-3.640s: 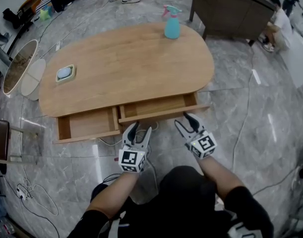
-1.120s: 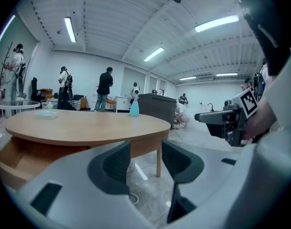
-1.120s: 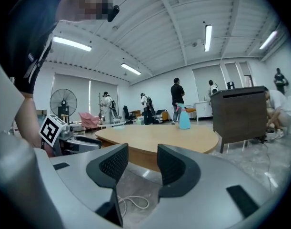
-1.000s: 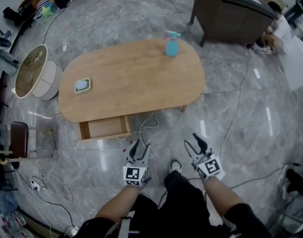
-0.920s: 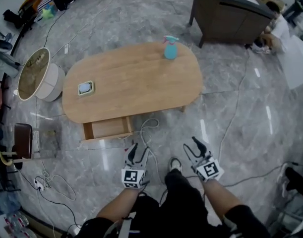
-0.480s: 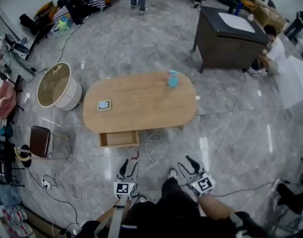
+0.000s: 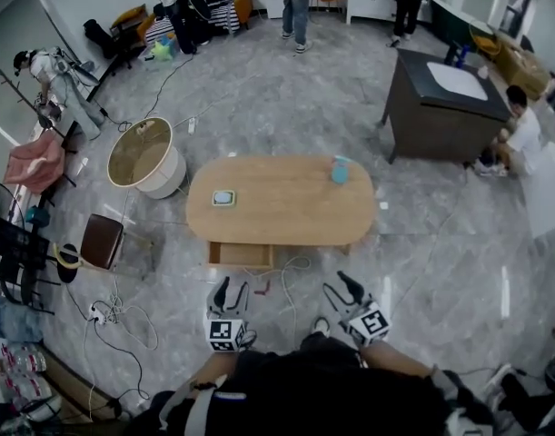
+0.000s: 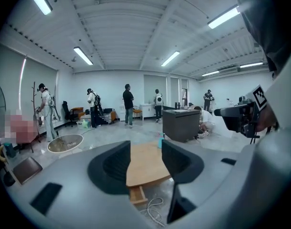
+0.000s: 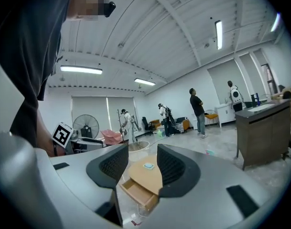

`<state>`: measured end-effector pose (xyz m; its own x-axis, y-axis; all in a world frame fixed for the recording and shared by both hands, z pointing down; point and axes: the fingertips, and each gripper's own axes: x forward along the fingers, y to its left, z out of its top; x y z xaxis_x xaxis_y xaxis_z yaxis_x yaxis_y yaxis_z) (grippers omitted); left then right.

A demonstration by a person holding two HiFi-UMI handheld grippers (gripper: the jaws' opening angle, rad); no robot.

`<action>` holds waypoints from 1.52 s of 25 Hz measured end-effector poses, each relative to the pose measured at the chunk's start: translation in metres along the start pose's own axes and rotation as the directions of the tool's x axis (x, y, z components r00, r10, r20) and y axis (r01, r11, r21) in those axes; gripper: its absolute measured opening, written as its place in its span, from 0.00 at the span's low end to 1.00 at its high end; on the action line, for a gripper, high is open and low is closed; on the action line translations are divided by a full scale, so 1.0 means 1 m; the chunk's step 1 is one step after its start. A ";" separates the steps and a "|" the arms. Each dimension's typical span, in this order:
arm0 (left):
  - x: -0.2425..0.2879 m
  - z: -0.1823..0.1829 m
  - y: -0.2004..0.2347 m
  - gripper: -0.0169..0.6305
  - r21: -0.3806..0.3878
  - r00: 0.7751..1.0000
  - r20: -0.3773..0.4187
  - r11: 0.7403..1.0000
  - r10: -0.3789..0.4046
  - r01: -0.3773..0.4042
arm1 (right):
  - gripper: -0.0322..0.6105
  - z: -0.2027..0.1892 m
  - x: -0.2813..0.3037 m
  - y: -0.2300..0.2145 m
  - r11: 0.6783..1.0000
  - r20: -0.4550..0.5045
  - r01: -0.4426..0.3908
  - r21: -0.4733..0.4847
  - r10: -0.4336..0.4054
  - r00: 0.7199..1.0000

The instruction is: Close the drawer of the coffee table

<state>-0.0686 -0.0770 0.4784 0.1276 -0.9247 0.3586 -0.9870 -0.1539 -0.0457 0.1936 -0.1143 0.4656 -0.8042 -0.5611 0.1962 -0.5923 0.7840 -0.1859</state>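
The left gripper [image 7: 230,289] is held out in front of the person with its jaws apart and nothing between them; its own view looks through the gap at the coffee table [image 7: 282,209] well beyond. The right gripper [image 7: 339,285] is likewise open and empty, held off to the right of the left one.

Ahead of both, on the table's near side, the left-hand drawer [image 7: 242,254] stands pulled out towards the person, its front panel running left to right along the table's near edge. The part of that edge to the drawer's right looks flush. A loose cable [image 7: 291,266] lies on the floor just right of the drawer. On the tabletop sit a blue spray bottle [image 7: 340,169] towards the far right and a small square pad [image 7: 223,197] at the left.

The drawer lies almost straight ahead of the left gripper and well left of the right one, so the left is the nearer hand. It probably also sits well below both, though this steep, wide view makes the drop hard to judge. Closing it calls for a push on the front panel, away from the person.
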 end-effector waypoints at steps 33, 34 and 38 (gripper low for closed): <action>-0.135 0.014 0.320 0.34 -0.085 0.971 0.237 0.996 -0.014 0.035 | 0.34 0.097 0.161 0.252 0.965 0.205 0.230 -0.127 -0.201 0.958; -0.132 0.012 0.319 0.34 -0.085 0.972 0.236 0.996 -0.018 0.039 | 0.34 0.097 0.160 0.252 0.963 0.208 0.235 -0.129 -0.206 0.956; -0.120 0.017 0.312 0.34 -0.072 0.972 0.231 0.996 -0.036 0.054 | 0.34 0.095 0.156 0.244 0.961 0.217 0.261 -0.096 -0.235 0.947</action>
<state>-0.3904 -0.0198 0.4052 0.1821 -0.9739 0.1353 -0.9832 -0.1781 0.0413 -0.0814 -0.0357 0.3591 -0.6331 -0.7738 0.0203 -0.7739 0.6323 -0.0350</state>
